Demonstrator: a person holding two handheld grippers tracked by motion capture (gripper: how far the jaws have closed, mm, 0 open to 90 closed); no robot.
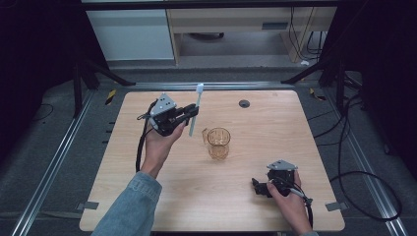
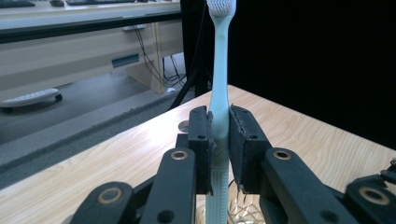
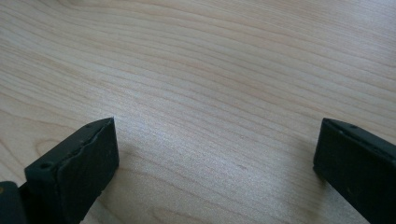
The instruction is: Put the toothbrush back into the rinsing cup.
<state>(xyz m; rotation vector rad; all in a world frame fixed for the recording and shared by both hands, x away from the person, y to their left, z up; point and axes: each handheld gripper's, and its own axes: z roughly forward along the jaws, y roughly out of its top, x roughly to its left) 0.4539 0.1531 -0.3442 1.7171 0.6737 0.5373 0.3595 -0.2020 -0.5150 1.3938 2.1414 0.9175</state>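
Observation:
My left gripper (image 1: pixel 191 114) is raised over the left middle of the wooden table (image 1: pixel 147 196), shut on a pale blue toothbrush (image 1: pixel 195 110). The brush stands upright, bristle head on top. In the left gripper view the toothbrush (image 2: pixel 219 88) handle is pinched between both pads of my left gripper (image 2: pixel 219 140). A clear amber glass cup (image 1: pixel 218 142) with a handle stands at the table's middle, just right of and below the brush's lower end. My right gripper (image 1: pixel 256 188) rests near the front right of the table. In the right gripper view my right gripper (image 3: pixel 215 158) is open, with bare wood between its jaws.
A round dark cable hole (image 1: pixel 244 103) sits in the table near its far edge. Black cables (image 1: pixel 364 182) lie on the floor to the right. A white cabinet (image 1: pixel 130 34) and a wooden desk (image 1: pixel 236 22) stand beyond the table.

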